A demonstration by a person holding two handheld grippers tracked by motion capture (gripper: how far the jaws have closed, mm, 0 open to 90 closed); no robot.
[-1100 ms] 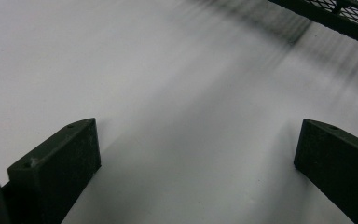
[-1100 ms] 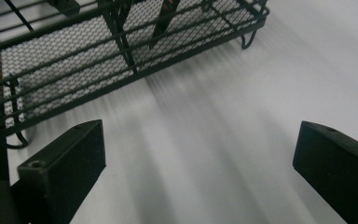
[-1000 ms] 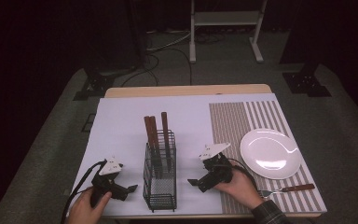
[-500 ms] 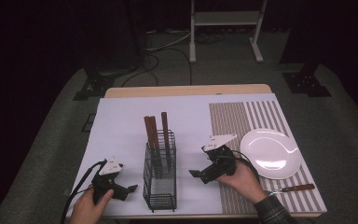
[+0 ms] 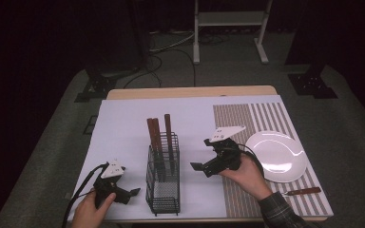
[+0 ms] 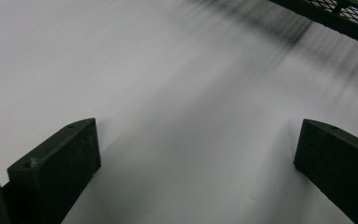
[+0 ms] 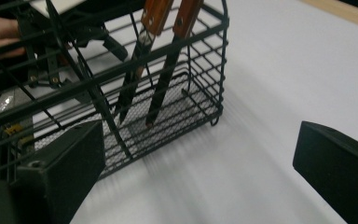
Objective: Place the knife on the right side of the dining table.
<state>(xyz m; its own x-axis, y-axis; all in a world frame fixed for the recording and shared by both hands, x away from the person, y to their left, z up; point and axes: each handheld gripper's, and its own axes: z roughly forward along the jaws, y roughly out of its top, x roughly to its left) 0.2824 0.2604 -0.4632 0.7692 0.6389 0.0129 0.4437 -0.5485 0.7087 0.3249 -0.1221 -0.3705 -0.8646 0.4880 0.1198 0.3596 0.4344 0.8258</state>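
From the high view, a person is working at a white-covered table (image 5: 123, 123), holding the right gripper (image 5: 200, 167) raised just to the right of a black wire basket (image 5: 163, 183), its jaws spread apart, gripping nothing and pointing at the basket. Three wooden-handled utensils (image 5: 158, 135) are standing upright in that basket, handles rising above its rim. The left gripper (image 5: 134, 192) is lying low near the table's front edge, just left of the basket, its jaws also parted with nothing between them. A white plate (image 5: 278, 156) is sitting on a striped placemat (image 5: 247, 116) to the right, and a wooden-handled knife (image 5: 300, 192) is lying on the mat in front of the plate. In the left gripper view, the two black jaws are standing wide apart over bare white table (image 6: 144, 84), while a corner of the wire basket (image 6: 340, 18) is edging in at the top right. In the right gripper view, the jaws are gaping wide with only table between them, facing the wire basket (image 7: 135, 88) close ahead; two wooden-handled utensils (image 7: 168, 56) are leaning inside it, tips resting on its mesh floor, and the left gripper (image 7: 51, 51) is showing through the wires beyond.
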